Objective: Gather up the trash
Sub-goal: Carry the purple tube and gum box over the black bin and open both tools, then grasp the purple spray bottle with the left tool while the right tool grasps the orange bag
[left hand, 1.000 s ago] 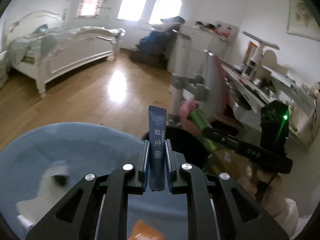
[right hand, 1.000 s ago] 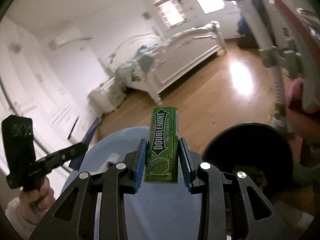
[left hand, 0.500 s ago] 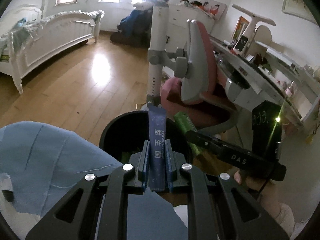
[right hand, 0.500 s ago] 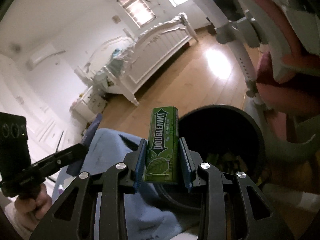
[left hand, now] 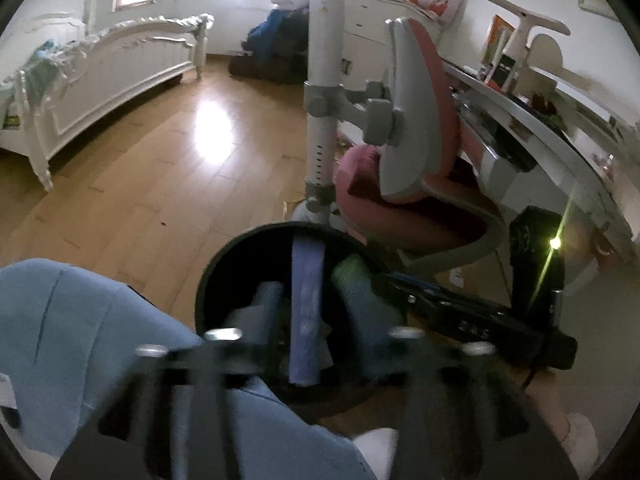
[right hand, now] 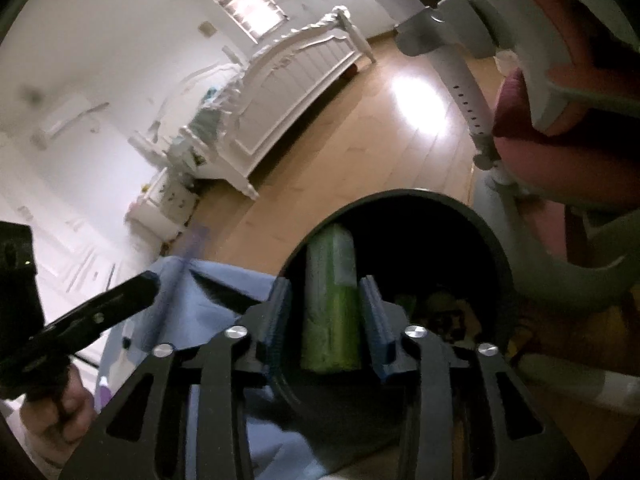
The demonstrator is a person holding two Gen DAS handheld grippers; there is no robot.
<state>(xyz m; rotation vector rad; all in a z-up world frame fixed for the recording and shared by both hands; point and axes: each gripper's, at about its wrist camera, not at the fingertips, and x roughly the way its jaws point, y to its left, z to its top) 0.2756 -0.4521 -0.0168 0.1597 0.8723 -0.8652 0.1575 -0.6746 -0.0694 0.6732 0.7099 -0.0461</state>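
**Trash sticks loose between both sets of fingers, over the bin**

Trash first: the blue sachet (left hand: 306, 316) stands upright between my left fingers (left hand: 264, 312), which have just been opening; they are blurred, and gaps show on both sides of the sachet, so I no longer pinch it. The green gum pack (right hand: 331, 300) stands the same way between my right fingers (right hand: 372, 312), also just opened, with a dark gap on each side. Both pieces sit over the mouth of the black bin (right hand: 496, 248).

My left gripper (left hand: 308, 320) and right gripper (right hand: 326, 312) both tilt downward toward the bin, side by side; each shows at the edge of the other's view, held by a hand (right hand: 60, 412).

The bin's rim lies close under both fingertips. A blue cloth (left hand: 80, 320) borders its left side, a pink chair (left hand: 420, 168) with a grey post (left hand: 324, 92) stands just behind, and open wooden floor (left hand: 160, 168) stretches to the white bed (left hand: 100, 72).
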